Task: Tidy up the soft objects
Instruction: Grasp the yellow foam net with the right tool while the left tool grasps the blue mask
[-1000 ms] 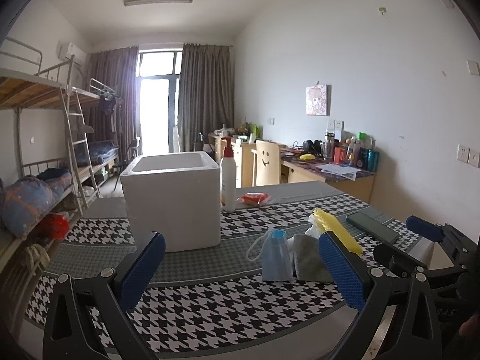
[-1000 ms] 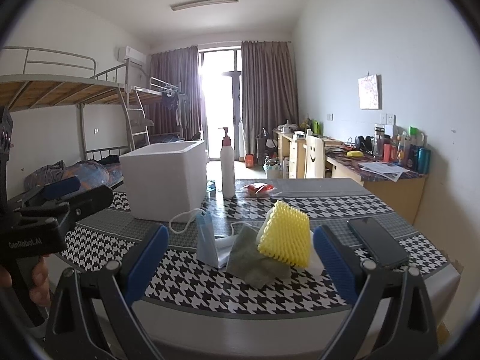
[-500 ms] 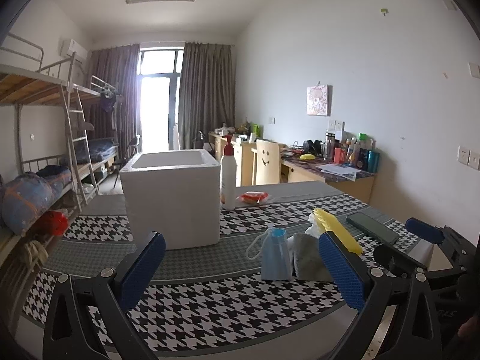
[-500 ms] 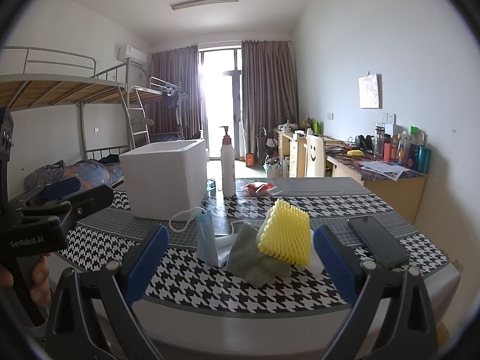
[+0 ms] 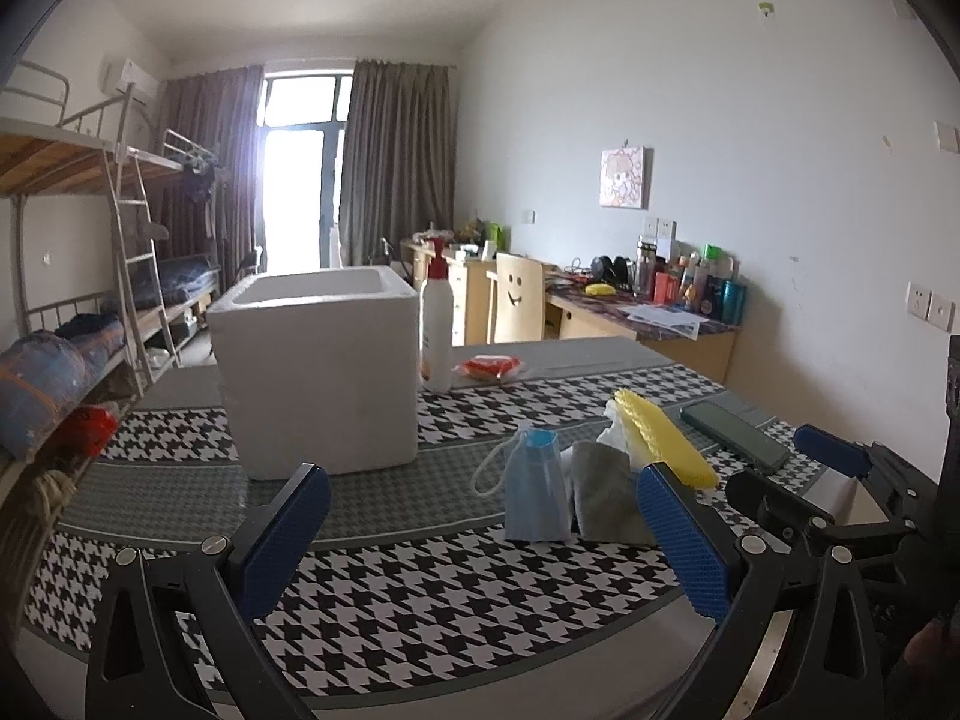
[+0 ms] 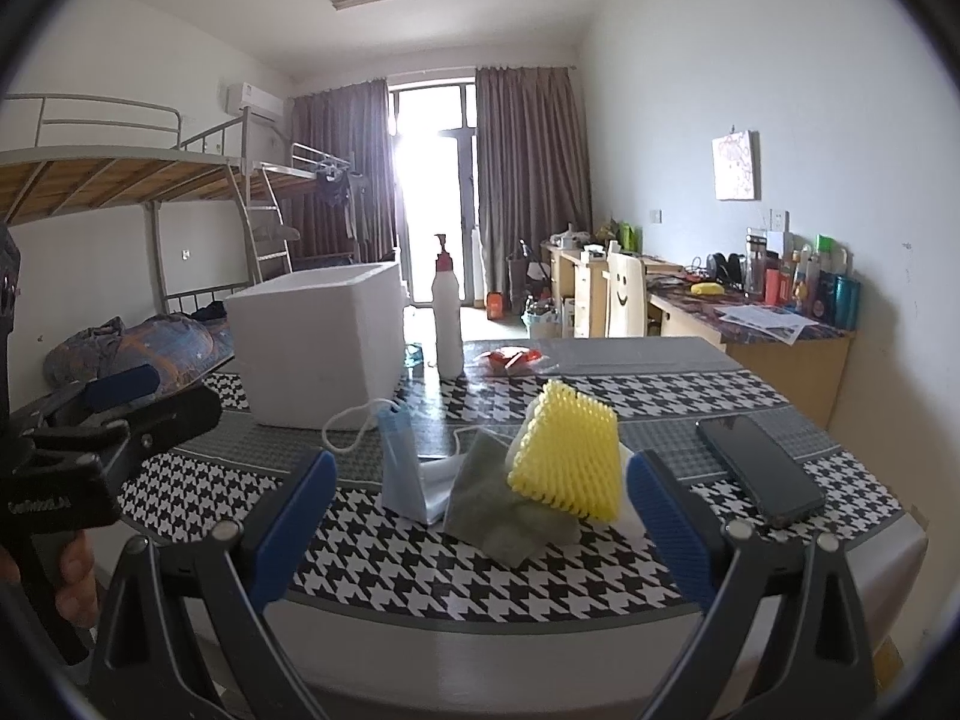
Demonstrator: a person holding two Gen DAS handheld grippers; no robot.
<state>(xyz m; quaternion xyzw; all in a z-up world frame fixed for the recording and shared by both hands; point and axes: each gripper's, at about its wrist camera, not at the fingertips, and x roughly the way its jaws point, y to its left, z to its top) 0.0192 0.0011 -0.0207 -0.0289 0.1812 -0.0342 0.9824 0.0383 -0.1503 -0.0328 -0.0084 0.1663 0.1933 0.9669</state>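
Left wrist view: the left gripper (image 5: 483, 525) hangs above the near edge of a houndstooth-patterned table (image 5: 420, 618), its blue-padded fingers (image 5: 288, 534) spread wide apart and holding nothing. A heap of soft objects lies ahead, toward the right finger: a blue face mask (image 5: 536, 495) with a white ear loop, a grey cloth (image 5: 603, 495) touching it, and a yellow foam net (image 5: 663, 441) resting on white padding behind. A white foam box (image 5: 321, 369) stands open-topped beyond the left finger, with a white pump bottle (image 5: 436, 330) just beside its far right corner and a dark phone (image 5: 735, 435) lying past the right finger.

In the right wrist view, the right gripper (image 6: 480, 525) is likewise held at the table's near edge, fingers wide apart and empty. The same heap sits directly ahead between its fingers, the yellow foam net (image 6: 567, 459) leaning on the grey cloth (image 6: 498, 507), the mask (image 6: 405, 471) to the left. A person's hand (image 6: 75, 582) grips the left tool's handle at the frame's left edge.
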